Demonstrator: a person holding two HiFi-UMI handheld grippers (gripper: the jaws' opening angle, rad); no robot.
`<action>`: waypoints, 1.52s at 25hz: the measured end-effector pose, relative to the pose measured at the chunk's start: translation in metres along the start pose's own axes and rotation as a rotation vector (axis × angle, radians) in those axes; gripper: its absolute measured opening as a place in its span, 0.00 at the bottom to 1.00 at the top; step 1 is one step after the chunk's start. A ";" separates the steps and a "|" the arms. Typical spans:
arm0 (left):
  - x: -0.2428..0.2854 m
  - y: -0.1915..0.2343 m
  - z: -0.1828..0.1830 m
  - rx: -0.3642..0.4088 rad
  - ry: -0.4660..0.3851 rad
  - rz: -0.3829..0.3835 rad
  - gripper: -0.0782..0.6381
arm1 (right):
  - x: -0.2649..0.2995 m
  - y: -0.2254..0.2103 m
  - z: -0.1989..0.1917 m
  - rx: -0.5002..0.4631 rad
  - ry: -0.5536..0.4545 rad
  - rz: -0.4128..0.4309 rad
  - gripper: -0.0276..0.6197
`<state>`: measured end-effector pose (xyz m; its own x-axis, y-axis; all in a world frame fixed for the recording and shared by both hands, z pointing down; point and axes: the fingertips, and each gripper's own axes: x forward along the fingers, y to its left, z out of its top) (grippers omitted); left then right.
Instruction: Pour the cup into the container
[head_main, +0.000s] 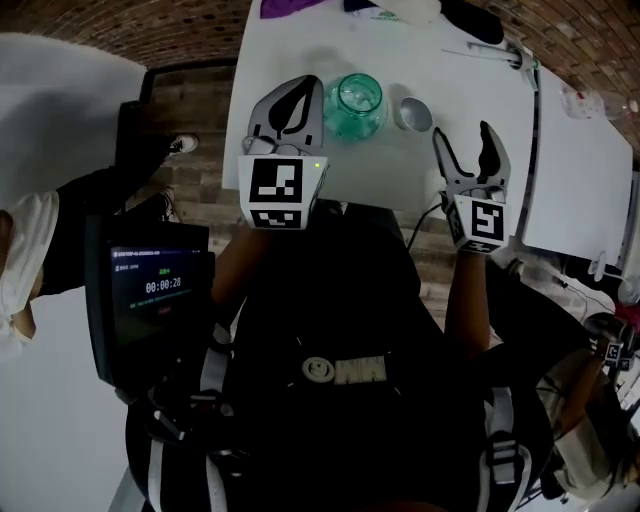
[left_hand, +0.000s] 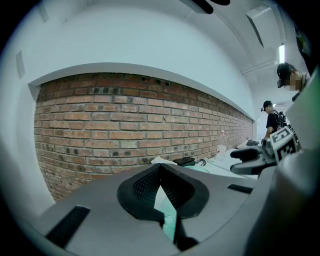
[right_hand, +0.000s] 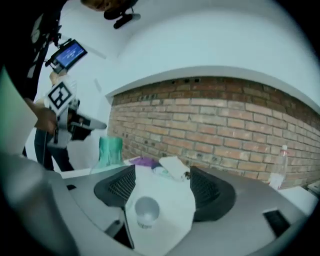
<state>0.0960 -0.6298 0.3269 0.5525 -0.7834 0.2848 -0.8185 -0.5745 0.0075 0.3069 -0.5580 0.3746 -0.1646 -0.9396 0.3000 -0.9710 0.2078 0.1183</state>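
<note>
Tabletop (head_main: 400, 170) ahead: right claw (head_main: 464, 140) spread, empty; left claw (head_main: 298, 100) pressed together. Closing off-centre, I could tip the cup (head_main: 412, 113) at eleven o'clock.

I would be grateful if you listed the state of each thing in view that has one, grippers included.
left gripper: shut, holding nothing.
right gripper: open, holding nothing.
cup: upright on the table, not gripped.
container: upright on the table, no lid seen on it.
screen: lit.
</note>
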 end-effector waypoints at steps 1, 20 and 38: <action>-0.002 -0.001 0.002 -0.009 -0.009 -0.002 0.10 | -0.005 0.000 0.026 -0.001 -0.032 -0.031 0.57; -0.090 -0.082 0.009 -0.021 -0.116 0.011 0.10 | -0.085 0.079 0.078 0.016 -0.168 0.047 0.05; -0.213 -0.201 -0.034 -0.011 -0.082 0.058 0.10 | -0.222 0.097 0.041 -0.028 -0.207 0.128 0.05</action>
<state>0.1377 -0.3392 0.2975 0.5147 -0.8323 0.2057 -0.8509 -0.5253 0.0040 0.2419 -0.3404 0.2807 -0.3211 -0.9401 0.1144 -0.9351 0.3339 0.1188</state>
